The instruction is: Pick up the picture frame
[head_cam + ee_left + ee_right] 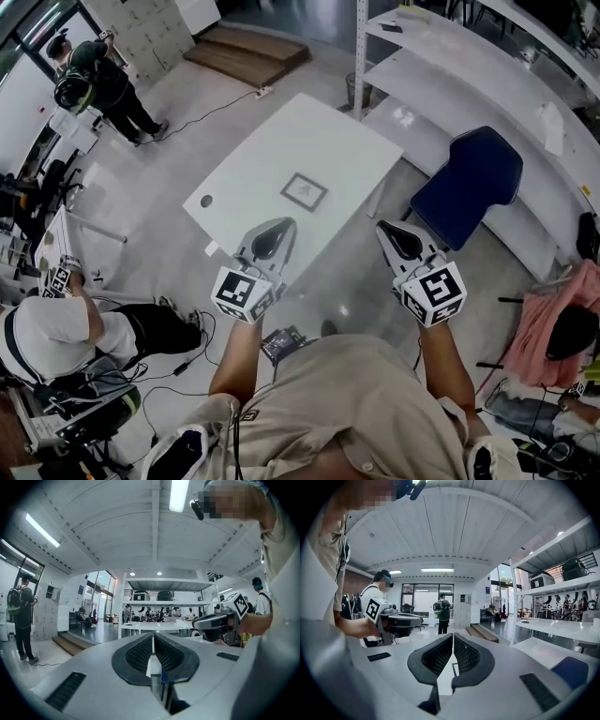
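The picture frame (305,191), small with a grey border, lies flat near the middle of the white table (253,169). Both grippers hover short of the table's near edge, pointing toward it. My left gripper (284,225) is below and left of the frame; its jaws (153,635) are pressed together with nothing between them. My right gripper (385,228) is off the table's near right corner, over the floor. Its jaws (453,637) also meet at the tips and hold nothing. Each gripper view shows the other gripper alongside.
A blue chair (469,183) stands right of the table, with white shelving (450,56) behind it. Wooden steps (248,52) lie at the far side. One person stands at the far left (94,80); another crouches at the left (56,328). Cables run across the floor.
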`<act>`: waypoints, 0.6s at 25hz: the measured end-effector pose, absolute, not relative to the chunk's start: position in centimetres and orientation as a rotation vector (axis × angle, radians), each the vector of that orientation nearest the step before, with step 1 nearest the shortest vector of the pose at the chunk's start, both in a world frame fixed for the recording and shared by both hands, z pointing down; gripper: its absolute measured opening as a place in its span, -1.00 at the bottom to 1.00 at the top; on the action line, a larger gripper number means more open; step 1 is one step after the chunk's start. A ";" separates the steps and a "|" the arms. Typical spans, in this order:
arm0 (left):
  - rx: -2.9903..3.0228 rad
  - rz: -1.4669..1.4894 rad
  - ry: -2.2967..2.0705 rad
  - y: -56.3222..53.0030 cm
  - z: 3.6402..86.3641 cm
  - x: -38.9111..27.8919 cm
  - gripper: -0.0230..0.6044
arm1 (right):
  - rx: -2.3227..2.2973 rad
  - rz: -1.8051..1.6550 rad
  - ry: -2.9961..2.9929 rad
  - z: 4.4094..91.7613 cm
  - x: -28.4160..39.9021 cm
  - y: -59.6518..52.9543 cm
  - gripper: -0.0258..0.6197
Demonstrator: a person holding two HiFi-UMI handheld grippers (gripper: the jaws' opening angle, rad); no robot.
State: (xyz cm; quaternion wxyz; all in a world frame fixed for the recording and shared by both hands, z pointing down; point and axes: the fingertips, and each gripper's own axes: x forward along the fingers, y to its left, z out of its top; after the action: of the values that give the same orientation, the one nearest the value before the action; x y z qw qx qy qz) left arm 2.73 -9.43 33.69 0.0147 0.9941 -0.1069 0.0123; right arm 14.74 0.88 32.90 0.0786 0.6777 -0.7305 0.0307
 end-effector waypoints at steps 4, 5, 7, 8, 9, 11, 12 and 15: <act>3.089 -0.008 -0.343 -12.9 33.3 1.3 -0.85 | 2.007 0.064 -2.178 32.2 13.4 -2.6 -0.83; 3.086 -0.019 -0.348 -13.6 33.2 1.2 -0.85 | 1.999 0.061 -2.178 32.1 13.3 -3.4 -0.83; 3.080 -0.037 -0.359 -14.8 33.2 1.0 -0.85 | 1.981 0.061 -2.181 32.2 13.0 -4.7 -0.83; 3.076 -0.044 -0.365 -15.3 33.2 0.7 -0.85 | 1.973 0.060 -2.183 32.2 12.8 -5.4 -0.83; 3.073 -0.049 -0.373 -15.9 33.2 0.5 -0.85 | 1.966 0.058 -2.187 32.3 12.6 -6.1 -0.83; 3.068 -0.055 -0.398 -17.0 33.4 -0.2 -0.85 | 1.946 0.055 -2.201 32.4 12.3 -7.6 -0.83; 3.063 -0.057 -0.416 -17.6 33.5 -0.6 -0.85 | 1.933 0.053 -2.212 32.5 12.0 -8.5 -0.83; 3.045 -0.058 -0.476 -19.4 33.7 -1.6 -0.85 | 1.887 0.054 -2.246 32.6 11.6 -11.0 -0.83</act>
State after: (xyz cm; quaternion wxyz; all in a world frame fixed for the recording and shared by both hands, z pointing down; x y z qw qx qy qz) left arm -1.59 -19.43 33.70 0.0297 0.9874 -0.1544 -0.0188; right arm 11.61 -11.02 32.59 0.1036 0.6396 -0.7615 0.0184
